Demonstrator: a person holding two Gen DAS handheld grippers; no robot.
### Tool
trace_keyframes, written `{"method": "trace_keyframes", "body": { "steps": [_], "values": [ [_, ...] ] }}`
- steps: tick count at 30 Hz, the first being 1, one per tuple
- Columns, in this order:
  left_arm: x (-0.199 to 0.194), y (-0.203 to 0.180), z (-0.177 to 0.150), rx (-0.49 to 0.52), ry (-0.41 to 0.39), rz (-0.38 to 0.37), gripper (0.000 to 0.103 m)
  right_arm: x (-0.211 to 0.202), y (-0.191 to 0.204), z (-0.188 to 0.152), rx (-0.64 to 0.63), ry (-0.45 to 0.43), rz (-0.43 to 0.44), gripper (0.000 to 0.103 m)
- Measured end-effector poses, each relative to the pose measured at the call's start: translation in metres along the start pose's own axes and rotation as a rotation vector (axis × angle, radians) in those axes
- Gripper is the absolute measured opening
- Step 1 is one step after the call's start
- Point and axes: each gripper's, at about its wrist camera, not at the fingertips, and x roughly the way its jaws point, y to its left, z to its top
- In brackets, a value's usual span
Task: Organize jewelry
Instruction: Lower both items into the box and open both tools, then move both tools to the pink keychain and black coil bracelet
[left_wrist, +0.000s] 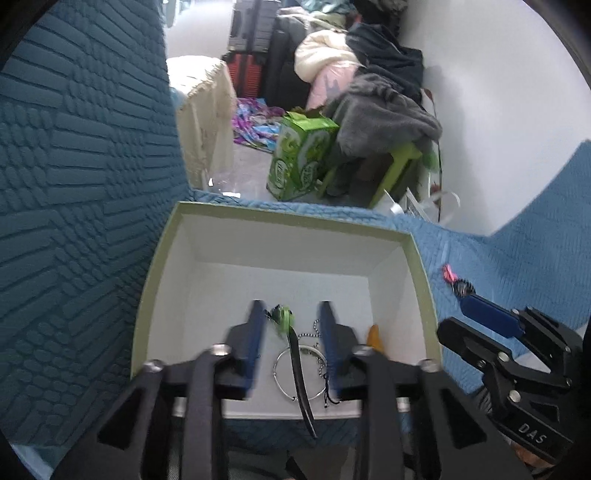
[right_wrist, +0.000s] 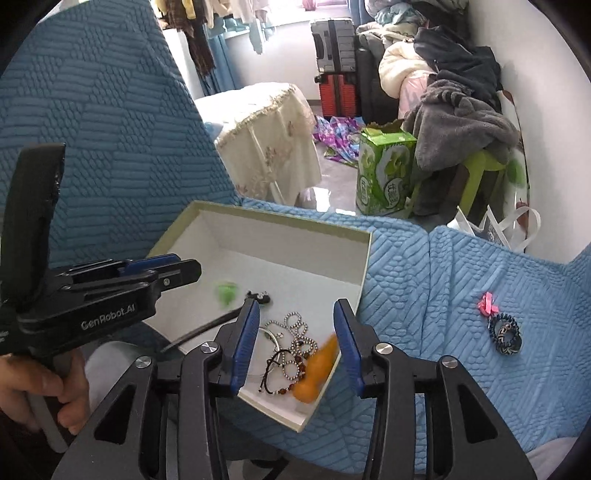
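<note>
Both hand-held grippers hang open above the jewelry box on the blue sofa.

Left hand-held gripper (left_wrist: 291, 314), low in its frame, has blue pads spread with nothing pressed between them; a green-tipped black stick (left_wrist: 295, 365), blurred, and a silver bangle (left_wrist: 299, 373) lie below. Right hand-held gripper (right_wrist: 295, 314) is likewise parted, gripping nothing, over bead bracelets (right_wrist: 291, 354) and a blurred orange piece (right_wrist: 317, 373) in the box (right_wrist: 280, 225). At right on the sofa cushion (right_wrist: 424, 266) lie a pink bow (right_wrist: 487, 303) and a dark hair tie (right_wrist: 505, 333).
</note>
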Motion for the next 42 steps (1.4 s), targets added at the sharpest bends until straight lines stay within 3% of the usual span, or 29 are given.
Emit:
{"method": "trace_keyframes", "body": {
  "steps": [1,3,5,15,24,32,39,42],
  "values": [
    [-0.003,0.000,0.003,-0.009,-0.007,-0.004,0.064,-0.006,-0.002,0.003,0.004,-0.013,0.005,0.045],
    [-0.012,0.000,0.007,-0.026,-0.037,-0.006,0.074,-0.017,-0.006,0.009,0.014,-0.041,0.010,0.054],
    [-0.023,-0.004,0.012,-0.032,-0.063,-0.005,0.074,-0.030,-0.012,0.015,0.025,-0.078,0.018,0.061],
    [-0.067,-0.058,0.040,0.012,-0.208,-0.016,0.083,-0.099,-0.059,0.043,0.053,-0.245,0.006,0.062],
    [-0.057,-0.127,0.048,0.065,-0.250,-0.057,0.083,-0.129,-0.124,0.033,0.092,-0.311,-0.060,0.062],
    [-0.010,-0.188,0.036,0.081,-0.189,-0.112,0.083,-0.131,-0.193,-0.003,0.155,-0.276,-0.130,0.061],
    [0.050,-0.225,0.020,0.084,-0.090,-0.159,0.082,-0.091,-0.241,-0.044,0.216,-0.175,-0.128,0.038],
    [0.076,-0.237,0.015,0.091,-0.046,-0.183,0.081,-0.068,-0.256,-0.060,0.250,-0.127,-0.111,0.034]
  ]
}}
